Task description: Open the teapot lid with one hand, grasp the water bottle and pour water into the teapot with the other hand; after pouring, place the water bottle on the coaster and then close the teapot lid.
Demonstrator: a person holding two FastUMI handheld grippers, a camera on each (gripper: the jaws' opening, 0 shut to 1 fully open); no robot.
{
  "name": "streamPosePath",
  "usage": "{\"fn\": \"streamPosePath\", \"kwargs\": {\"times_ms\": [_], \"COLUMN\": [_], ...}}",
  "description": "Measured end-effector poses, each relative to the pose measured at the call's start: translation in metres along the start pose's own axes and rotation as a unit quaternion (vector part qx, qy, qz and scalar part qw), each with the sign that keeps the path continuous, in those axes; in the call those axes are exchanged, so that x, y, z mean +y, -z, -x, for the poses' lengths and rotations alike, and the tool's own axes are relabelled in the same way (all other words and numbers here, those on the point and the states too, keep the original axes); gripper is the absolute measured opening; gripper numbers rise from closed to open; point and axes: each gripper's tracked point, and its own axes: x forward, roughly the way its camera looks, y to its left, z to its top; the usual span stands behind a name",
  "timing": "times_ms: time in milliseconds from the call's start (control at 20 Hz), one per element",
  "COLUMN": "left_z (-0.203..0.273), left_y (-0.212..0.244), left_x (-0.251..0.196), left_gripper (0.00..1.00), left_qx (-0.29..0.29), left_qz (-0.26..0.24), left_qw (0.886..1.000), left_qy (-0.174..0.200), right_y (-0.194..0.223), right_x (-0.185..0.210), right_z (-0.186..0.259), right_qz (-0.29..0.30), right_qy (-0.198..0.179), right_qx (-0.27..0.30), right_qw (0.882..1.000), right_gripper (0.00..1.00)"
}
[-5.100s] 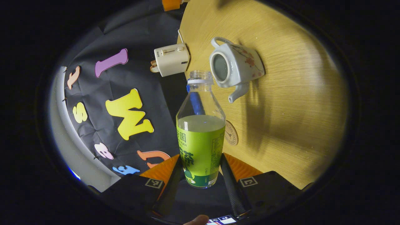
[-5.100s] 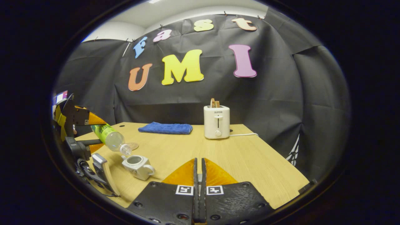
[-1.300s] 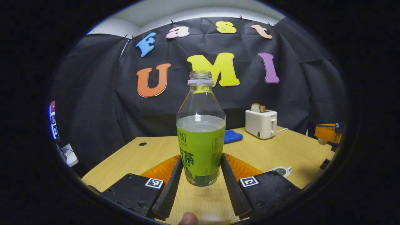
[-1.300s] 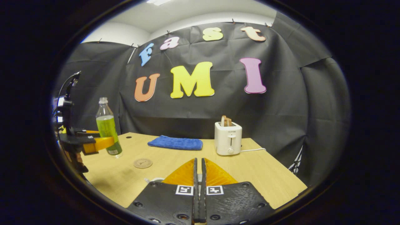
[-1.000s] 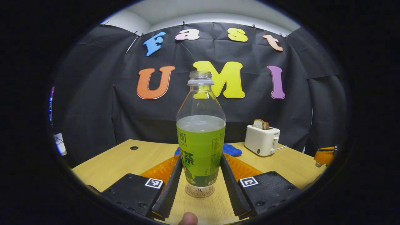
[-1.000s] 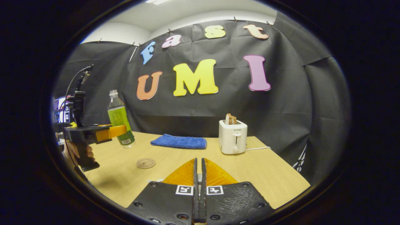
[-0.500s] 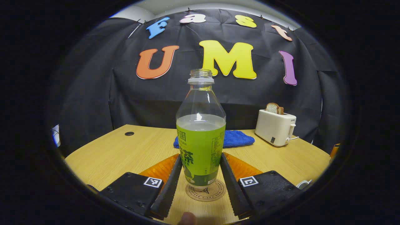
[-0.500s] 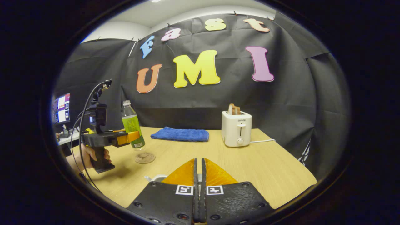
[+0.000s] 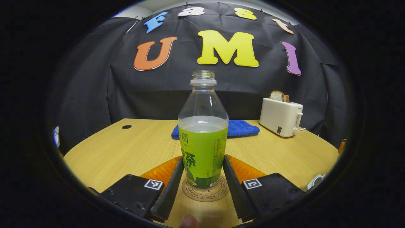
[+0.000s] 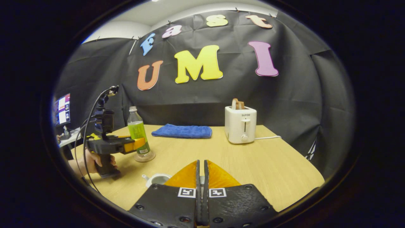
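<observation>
My left claw [image 9: 202, 180] grips the water bottle [image 9: 203, 145] upright on the coaster [image 9: 205, 192]; releasing and lidding the teapot [image 10: 157, 179] remain, I judge.

Wooden table [image 9: 126, 152] — coaster [image 9: 205, 192], cloth [image 9: 240, 128], toaster [image 9: 281, 116], seemingly teapot [image 10: 156, 179].

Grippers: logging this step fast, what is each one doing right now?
Left gripper: closed on the water bottle, over the coaster.
Right gripper: closed; whether it pinches anything cannot be told.
</observation>
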Motion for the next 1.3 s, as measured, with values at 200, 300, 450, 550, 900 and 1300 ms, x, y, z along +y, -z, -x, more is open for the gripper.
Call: {"fn": "streamPosePath", "kwargs": {"times_ms": [200, 300, 450, 550, 900, 1300], "left_z": [0.001, 0.003, 0.012, 0.026, 0.09, 0.16], "left_y": [-0.004, -0.007, -0.004, 0.002, -0.002, -0.042], "left_x": [0.004, 0.006, 0.006, 0.013, 0.06, 0.106], "left_gripper": [0.79, 0.96, 0.99, 1.0, 1.0, 0.99], "left_qx": [-0.008, -0.01, 0.0, 0.006, -0.018, -0.092], "left_qz": [-0.001, -0.006, -0.009, -0.006, -0.003, -0.014], "left_qw": [1.0, 1.0, 1.0, 1.0, 0.998, 0.989], "left_qy": [-0.006, -0.012, -0.011, -0.015, -0.063, -0.116], "right_y": [0.0, 0.001, -0.003, -0.007, -0.002, 0.016], "right_x": [0.003, 0.006, 0.014, 0.029, 0.072, 0.088], "right_z": [-0.001, -0.001, -0.002, -0.004, -0.027, -0.036], "right_qz": [0.002, 0.004, 0.001, -0.002, 0.016, 0.023], "right_qy": [-0.003, -0.005, -0.014, -0.034, -0.081, -0.092], "right_qx": [-0.001, 0.0, -0.005, -0.013, -0.029, -0.033], "right_qw": [1.0, 1.0, 1.0, 0.999, 0.996, 0.995], "right_gripper": [0.0, 0.01, 0.01, 0.0, 0.0, 0.01]}}
